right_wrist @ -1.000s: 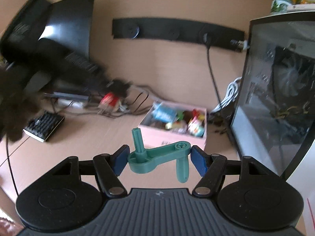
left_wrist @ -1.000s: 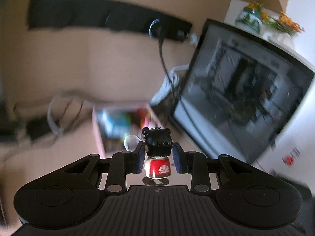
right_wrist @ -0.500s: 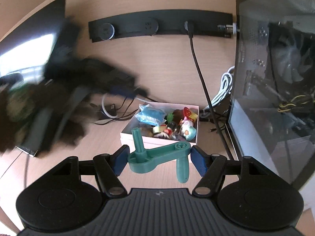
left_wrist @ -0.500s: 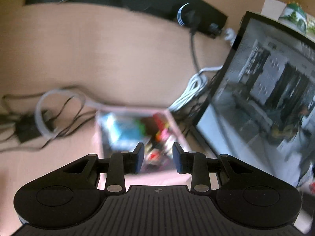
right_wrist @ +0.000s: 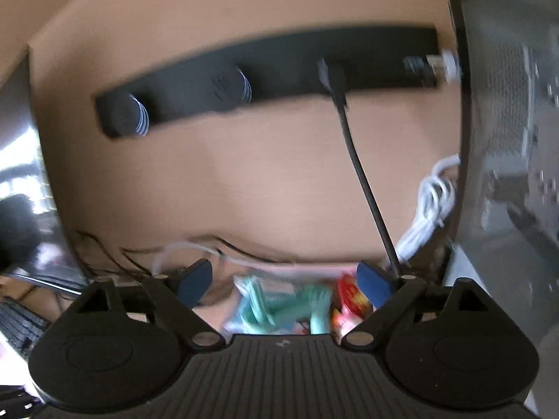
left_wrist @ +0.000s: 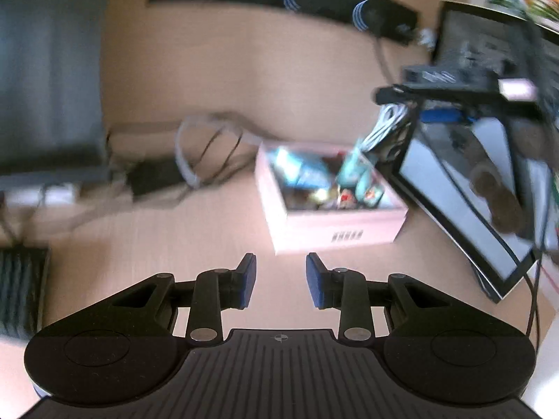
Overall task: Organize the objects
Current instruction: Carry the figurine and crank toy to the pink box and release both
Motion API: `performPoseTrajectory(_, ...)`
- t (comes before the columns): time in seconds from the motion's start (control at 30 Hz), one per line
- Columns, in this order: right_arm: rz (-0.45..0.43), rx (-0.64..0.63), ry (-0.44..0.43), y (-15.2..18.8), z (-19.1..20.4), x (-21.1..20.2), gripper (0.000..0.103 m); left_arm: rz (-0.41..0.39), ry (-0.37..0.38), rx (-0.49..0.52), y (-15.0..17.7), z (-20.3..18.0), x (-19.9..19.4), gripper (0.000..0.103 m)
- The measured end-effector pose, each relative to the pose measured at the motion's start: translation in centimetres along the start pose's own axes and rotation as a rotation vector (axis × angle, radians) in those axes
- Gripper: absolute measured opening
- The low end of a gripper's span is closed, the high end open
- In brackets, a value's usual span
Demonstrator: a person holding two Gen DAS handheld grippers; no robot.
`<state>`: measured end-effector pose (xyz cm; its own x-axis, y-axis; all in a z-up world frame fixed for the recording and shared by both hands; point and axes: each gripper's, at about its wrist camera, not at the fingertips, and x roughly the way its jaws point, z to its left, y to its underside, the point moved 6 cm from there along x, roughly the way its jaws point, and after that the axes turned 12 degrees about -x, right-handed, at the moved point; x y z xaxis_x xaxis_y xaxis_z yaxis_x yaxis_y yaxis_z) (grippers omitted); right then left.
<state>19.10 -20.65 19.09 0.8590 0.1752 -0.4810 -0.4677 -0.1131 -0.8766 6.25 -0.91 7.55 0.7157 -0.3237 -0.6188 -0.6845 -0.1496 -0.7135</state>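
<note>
Since a second ago both of my grippers have let go: the little figure with black hair is gone from between my left fingers, and the green crank has left my right fingers and now lies in the pink box.

Largest in view, the wooden desk (left_wrist: 223, 230) carries everything. On its right side stands the computer case (right_wrist: 510, 160) with its glass side panel, and a long black socket strip (right_wrist: 265, 83) runs along the wall behind, with a black cable (right_wrist: 360, 171) dropping from it. A tangle of dark and white cables sits on the desk to the left of the box.

The pink box (left_wrist: 335, 230) rests on the desk just beside the case, open on top and full of small colourful toys, too blurred to tell apart. My right gripper (right_wrist: 283, 279) hovers directly over it with its 2 fingers spread wide, and the green crank (right_wrist: 286, 309) shows below them among the toys, blurred.

My left gripper (left_wrist: 281, 279) is held back over bare desk, short of the box's near wall, its 2 fingers parted a moderate way with nothing between them.
</note>
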Motion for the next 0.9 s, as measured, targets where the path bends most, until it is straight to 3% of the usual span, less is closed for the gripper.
performPoseTrajectory(0.1,0.025,-0.069,-0.028,3.3,2.2,-0.9,0.09,0.073,0.006,-0.111,0.8,1.8,1.7,0.034)
performPoseTrajectory(0.23,0.122,-0.199,-0.009,9.7,5.0,-2.3,0.088,0.083,0.069,-0.176,-0.8,1.3,4.4,0.034)
performPoseTrajectory(0.33,0.194,-0.28,0.048,13.2,5.6,-2.0,0.074,0.109,0.112,-0.197,-3.9,-0.3,8.3,0.034)
performPoseTrajectory(0.47,0.24,-0.309,0.092,15.3,5.1,-1.2,0.073,0.147,-0.077,-0.173,-6.4,-0.7,14.5,0.034)
performPoseTrajectory(0.6,0.264,-0.276,0.144,15.7,3.3,0.3,0.073,0.239,-0.152,-0.139,-5.8,-0.7,18.9,0.036)
performPoseTrajectory(0.67,0.28,-0.246,0.178,15.7,2.1,1.6,0.073,0.22,-0.208,-0.114,-5.3,0.0,19.1,0.058)
performPoseTrajectory(0.77,0.303,-0.199,0.222,15.6,0.7,3.4,0.073,0.206,-0.235,-0.181,-4.4,1.9,17.8,0.084)
performPoseTrajectory(0.9,0.288,-0.183,0.216,15.2,0.4,5.1,0.073,0.177,-0.281,-0.259,-2.7,4.7,15.8,0.102)
